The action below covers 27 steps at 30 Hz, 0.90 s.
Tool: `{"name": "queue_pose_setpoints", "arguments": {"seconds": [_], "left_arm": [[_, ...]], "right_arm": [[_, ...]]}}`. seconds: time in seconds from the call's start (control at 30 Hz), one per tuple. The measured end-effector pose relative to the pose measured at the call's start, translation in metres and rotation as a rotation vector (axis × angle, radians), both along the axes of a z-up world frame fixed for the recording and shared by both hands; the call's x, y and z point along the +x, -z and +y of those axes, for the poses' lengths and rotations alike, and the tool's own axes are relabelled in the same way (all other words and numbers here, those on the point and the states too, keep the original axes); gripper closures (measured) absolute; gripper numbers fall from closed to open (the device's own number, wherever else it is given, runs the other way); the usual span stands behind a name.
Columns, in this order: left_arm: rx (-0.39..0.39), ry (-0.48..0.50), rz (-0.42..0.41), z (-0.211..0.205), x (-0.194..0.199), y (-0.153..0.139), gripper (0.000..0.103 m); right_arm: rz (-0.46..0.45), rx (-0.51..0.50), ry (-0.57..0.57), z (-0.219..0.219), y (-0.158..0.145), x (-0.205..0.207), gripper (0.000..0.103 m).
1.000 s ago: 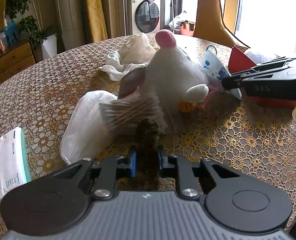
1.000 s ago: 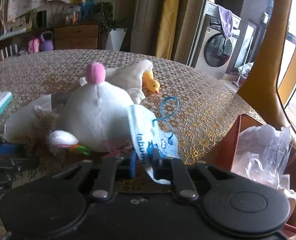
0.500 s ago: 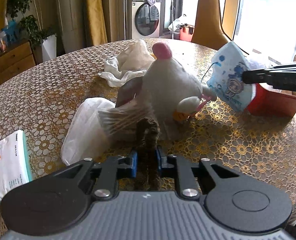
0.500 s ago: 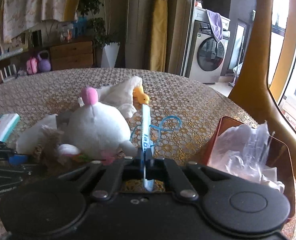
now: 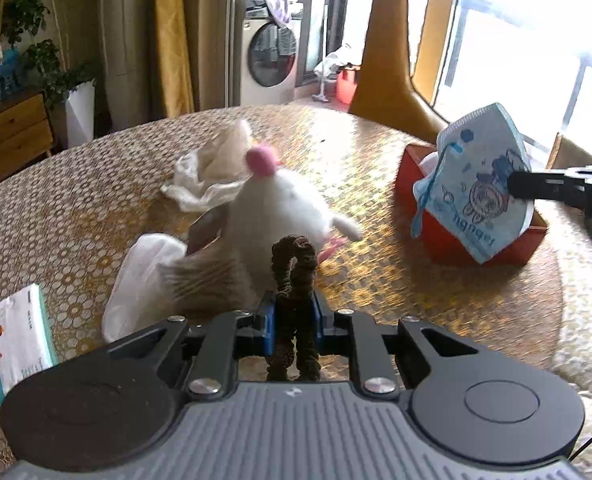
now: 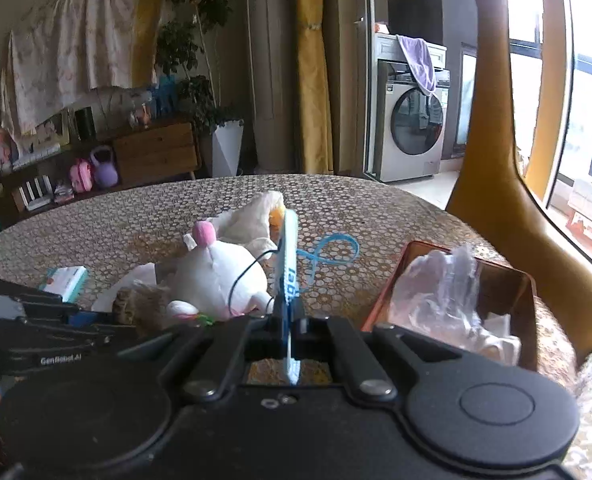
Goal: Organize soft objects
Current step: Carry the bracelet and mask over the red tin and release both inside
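My left gripper [image 5: 294, 312] is shut on a brown hair scrunchie [image 5: 294, 264] and holds it above the table. My right gripper [image 6: 288, 322] is shut on a blue printed face mask [image 6: 290, 276], which hangs in the air beside the red box [image 5: 471, 240] in the left wrist view [image 5: 475, 196]. The red box [image 6: 495, 284] holds crumpled clear plastic. A white plush toy with a pink pompom [image 5: 284, 204] lies on the table between the grippers; it also shows in the right wrist view [image 6: 216, 276].
A white cloth [image 5: 212, 168] lies behind the plush and a white bag [image 5: 140, 276] in front of it. A tissue pack [image 5: 14, 340] sits at the left table edge. A yellow chair back [image 6: 507, 200] rises behind the box. The table has a gold lace cover [image 5: 415, 304].
My right gripper has lifted the mask off the table and carried it right, next to the red box. My left gripper has risen with the scrunchie, away from the plush.
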<state>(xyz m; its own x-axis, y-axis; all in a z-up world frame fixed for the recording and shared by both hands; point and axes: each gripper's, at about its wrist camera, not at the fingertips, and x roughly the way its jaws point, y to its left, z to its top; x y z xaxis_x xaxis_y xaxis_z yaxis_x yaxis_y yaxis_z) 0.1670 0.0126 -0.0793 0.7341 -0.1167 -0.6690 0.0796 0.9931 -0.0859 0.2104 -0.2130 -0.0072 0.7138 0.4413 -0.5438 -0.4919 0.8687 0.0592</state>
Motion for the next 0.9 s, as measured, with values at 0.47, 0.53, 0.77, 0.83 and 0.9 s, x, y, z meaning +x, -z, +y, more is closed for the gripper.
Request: {"name": "queue_pose_setpoints", "arguments": {"seconds": [0.47, 0.53, 0.77, 0.83, 0.9], "left_arm": [[0.033, 0.175, -0.057, -0.074, 0.016, -0.052, 0.086], [0.030, 0.197, -0.057, -0.085, 0.022, -0.058, 0.086], [0.028, 0.269, -0.054, -0.126, 0.046, -0.071, 0.086], [0.025, 0.284, -0.044, -0.136, 0.054, -0.072, 0.086], [0.020, 0.297, -0.028, -0.145, 0.063, -0.070, 0.086]], "right_arm": [[-0.032, 0.011, 0.072, -0.054, -0.040, -0.030, 0.102], [-0.041, 0.011, 0.085, -0.062, -0.044, -0.031, 0.102], [-0.080, 0.010, 0.142, -0.090, -0.053, -0.030, 0.102], [-0.086, 0.009, 0.164, -0.099, -0.053, -0.027, 0.102], [-0.087, 0.011, 0.183, -0.109, -0.052, -0.024, 0.102]]}}
